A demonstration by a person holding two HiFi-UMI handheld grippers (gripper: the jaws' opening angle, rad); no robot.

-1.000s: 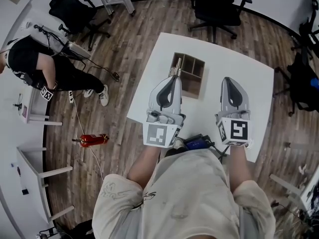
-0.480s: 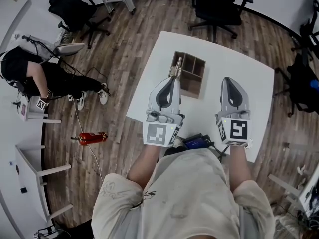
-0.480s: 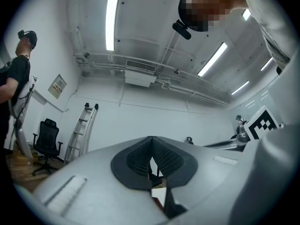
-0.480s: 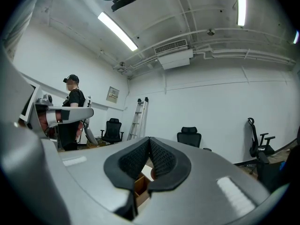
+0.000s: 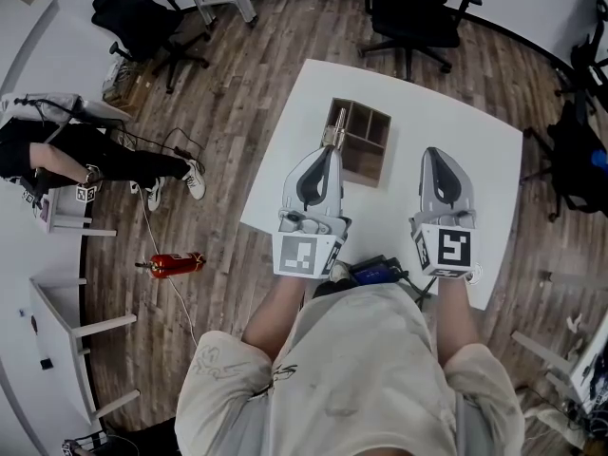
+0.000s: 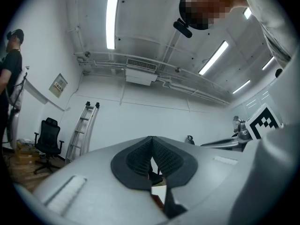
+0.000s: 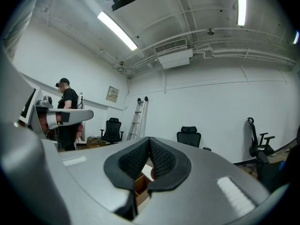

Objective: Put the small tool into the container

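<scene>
**Shifted since a second ago: only the bystander**

Gone further toward the left edge of the head view, and now bent low over the wood floor point(image 5: 237, 93): the person in black point(image 5: 66, 155). Unmoved over the same second: both grippers, the container, and everything else on the white table point(image 5: 427, 112).

Left gripper point(image 5: 329, 150)
- Sits above the table's left half, pointing away from the body.
- Jaws closed, pad tips pressed together in the left gripper view point(image 6: 150, 139), with only a thin slit lower down.
- Clamped at the very tip: the small tool point(image 5: 335, 131), its metal end sticking forward past the jaws.
- Overlaps the container's left edge in the head view; contact with the wood impossible to judge from above.

Right gripper point(image 5: 435, 152)
- Hovers to the right of the container, apart from it.
- Jaws shut with nothing held, tips meeting in the right gripper view point(image 7: 149, 140).
- Visible through the gap beneath the pads: a corner of the container point(image 7: 140, 184).

Container point(image 5: 369, 167)
- Open wooden box split into compartments, standing on the table ahead of the two grippers.

Elsewhere
- Lying on the floor left of the table: a red fire extinguisher point(image 5: 173, 265).
- Parked beyond the table's far side: a black office chair point(image 5: 408, 8).
</scene>
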